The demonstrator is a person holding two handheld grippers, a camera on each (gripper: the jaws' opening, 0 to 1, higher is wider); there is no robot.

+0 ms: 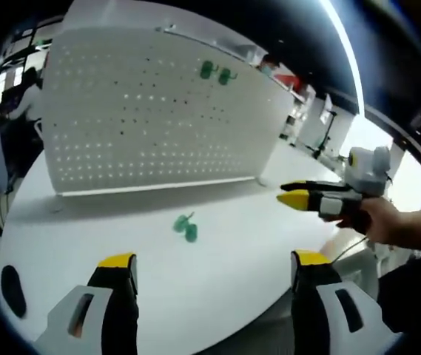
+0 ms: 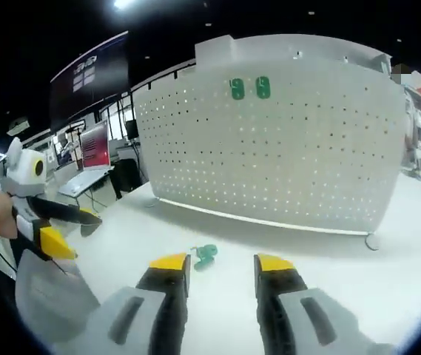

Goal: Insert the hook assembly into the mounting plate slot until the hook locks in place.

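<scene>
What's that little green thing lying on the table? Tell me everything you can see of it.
The green hook is a small piece that looks like translucent green plastic, with a rounded body and a thin curved prong. It lies loose on the white table, in front of the upright white pegboard, apart from it. Nothing grips or touches it except the tabletop. Two similar green hooks already hang side by side high on the board. Finer detail is too small to make out.

Layout relative to the pegboard (image 2: 284, 140): it stands upright on the table (image 2: 388, 288). Two hooks (image 2: 248, 89) hang side by side near its top edge. A loose hook (image 2: 206, 256) lies on the table before it, well apart.
</scene>
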